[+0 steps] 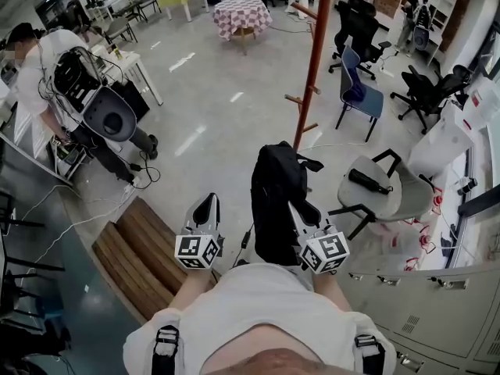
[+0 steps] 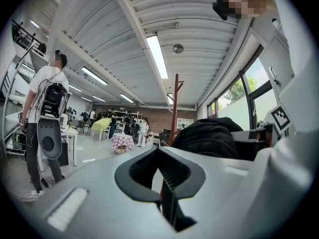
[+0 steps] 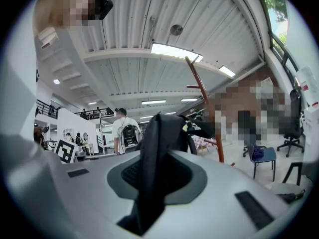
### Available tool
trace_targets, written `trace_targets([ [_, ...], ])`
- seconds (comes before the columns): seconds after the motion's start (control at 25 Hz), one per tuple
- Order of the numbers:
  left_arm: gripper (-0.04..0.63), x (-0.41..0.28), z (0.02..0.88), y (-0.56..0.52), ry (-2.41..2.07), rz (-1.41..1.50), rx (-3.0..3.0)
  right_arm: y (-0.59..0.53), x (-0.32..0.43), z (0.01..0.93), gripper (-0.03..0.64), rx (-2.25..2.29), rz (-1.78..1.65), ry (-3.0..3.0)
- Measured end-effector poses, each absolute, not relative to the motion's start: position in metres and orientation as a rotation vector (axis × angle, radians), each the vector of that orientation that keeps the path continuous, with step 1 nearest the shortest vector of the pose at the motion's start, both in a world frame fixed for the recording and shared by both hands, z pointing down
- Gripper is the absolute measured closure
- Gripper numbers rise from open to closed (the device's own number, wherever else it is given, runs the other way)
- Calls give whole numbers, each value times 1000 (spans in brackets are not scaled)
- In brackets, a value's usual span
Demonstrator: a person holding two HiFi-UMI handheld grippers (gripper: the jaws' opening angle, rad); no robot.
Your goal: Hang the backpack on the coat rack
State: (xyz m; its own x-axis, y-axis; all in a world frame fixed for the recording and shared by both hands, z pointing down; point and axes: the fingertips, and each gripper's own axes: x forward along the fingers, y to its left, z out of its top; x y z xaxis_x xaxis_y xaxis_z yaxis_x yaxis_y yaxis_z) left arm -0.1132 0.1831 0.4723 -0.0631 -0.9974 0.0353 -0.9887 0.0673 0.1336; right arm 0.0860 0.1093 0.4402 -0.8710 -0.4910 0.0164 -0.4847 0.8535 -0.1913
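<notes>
Backpack (image 1: 277, 198) (black) in right hand-held gripper (image 3: 155, 173)

No word, number or brand can be read anywhere; the only printed signs are black-and-white square markers, coded patterns without letters; they stand on the near cube (image 1: 197, 251) of the left gripper (image 1: 206, 203) and the near cube (image 1: 324, 252) of the right gripper (image 1: 303, 219); one marker (image 2: 280, 117) shows at the right in the left gripper view; another marker (image 3: 65, 151) shows at the left in the right gripper view.
</notes>
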Motion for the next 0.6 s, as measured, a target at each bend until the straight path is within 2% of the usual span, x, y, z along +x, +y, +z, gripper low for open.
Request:
trace_targets([
  [0.6,584,-101,472,174,-2261,-106,2002,76,84,431,532,-705,-258,3015],
])
